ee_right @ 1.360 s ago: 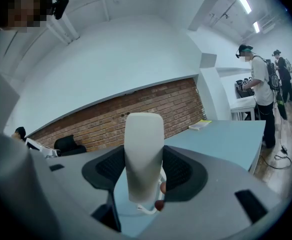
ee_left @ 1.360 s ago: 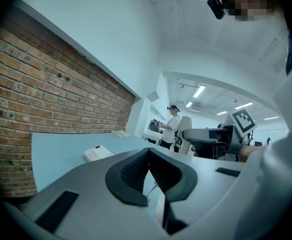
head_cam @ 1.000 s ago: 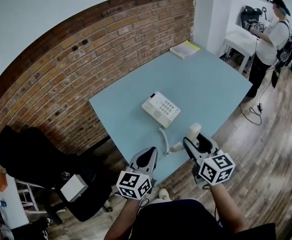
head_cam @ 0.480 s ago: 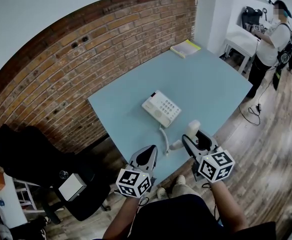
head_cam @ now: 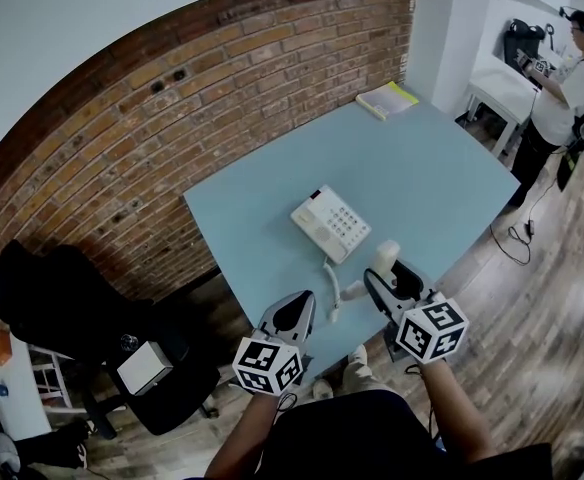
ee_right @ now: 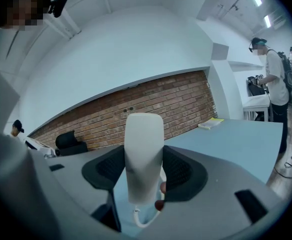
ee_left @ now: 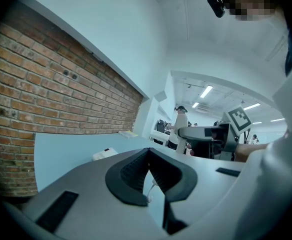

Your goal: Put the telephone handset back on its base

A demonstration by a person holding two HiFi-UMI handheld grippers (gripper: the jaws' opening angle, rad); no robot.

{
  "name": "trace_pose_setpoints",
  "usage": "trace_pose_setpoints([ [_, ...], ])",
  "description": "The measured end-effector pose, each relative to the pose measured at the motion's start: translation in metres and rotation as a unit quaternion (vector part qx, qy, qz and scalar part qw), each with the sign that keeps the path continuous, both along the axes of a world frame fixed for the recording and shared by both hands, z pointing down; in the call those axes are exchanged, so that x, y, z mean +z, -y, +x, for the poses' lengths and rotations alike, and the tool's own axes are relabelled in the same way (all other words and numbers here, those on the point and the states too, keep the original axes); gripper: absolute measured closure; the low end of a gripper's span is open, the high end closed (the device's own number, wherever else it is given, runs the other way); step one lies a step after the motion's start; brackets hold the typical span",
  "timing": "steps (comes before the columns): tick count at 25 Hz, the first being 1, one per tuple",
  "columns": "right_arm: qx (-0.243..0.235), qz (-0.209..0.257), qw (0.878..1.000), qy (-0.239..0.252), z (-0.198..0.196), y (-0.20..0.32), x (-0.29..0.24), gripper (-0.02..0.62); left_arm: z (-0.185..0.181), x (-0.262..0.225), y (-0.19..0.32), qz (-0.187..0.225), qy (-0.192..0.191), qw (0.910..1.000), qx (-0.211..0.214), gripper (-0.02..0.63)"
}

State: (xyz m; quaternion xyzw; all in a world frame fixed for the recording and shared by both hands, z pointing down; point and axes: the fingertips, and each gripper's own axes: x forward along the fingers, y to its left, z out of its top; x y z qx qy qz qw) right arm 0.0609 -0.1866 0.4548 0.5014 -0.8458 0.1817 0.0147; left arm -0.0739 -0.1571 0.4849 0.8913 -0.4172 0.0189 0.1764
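Light blue table point(head_cam: 442, 188), seen from above, with its far edge against a brick wall point(head_cam: 122, 148). The telephone base point(head_cam: 330, 223) is white and rectangular. It lies flat near the table's middle with a block of small keys on its right half, and its left half is bare.

The handset point(head_cam: 385, 258) is off-white and smooth with a rounded upper end. It stands upright over the table's near edge, apart from the base and to its near right. The right gripper point(head_cam: 388, 271) is clamped on it, with a dark ribbed pad pressing each side of its lower half point(ee_right: 144, 154). A thin white cord point(head_cam: 330, 288) runs from the base's near side across bare tabletop to the handset's lower end.

The left gripper point(head_cam: 294, 313) hovers past the near edge, left of the cord. Its jaws are closed tip to tip on nothing.

Surroundings:
- a black chair point(head_cam: 62, 308) left of the table
- a person point(head_cam: 562, 88) at a white table point(head_cam: 497, 88), far right
- a yellow-edged pad point(head_cam: 390, 99) on the far corner
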Motion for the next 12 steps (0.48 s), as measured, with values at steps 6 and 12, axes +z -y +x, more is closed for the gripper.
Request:
trace_pose_setpoints([
  [6,-0.020,-0.006,1.000,0.003,0.004,0.028,0.005,0.354,0.010,-0.002,0.022,0.001,-0.005,0.9998,-0.019,0.597],
  [12,-0.035,-0.010,0.999,-0.001,0.008,0.052,0.010,0.354,0.013,0.002,0.036,-0.004,-0.002,0.9993,-0.038,0.597],
])
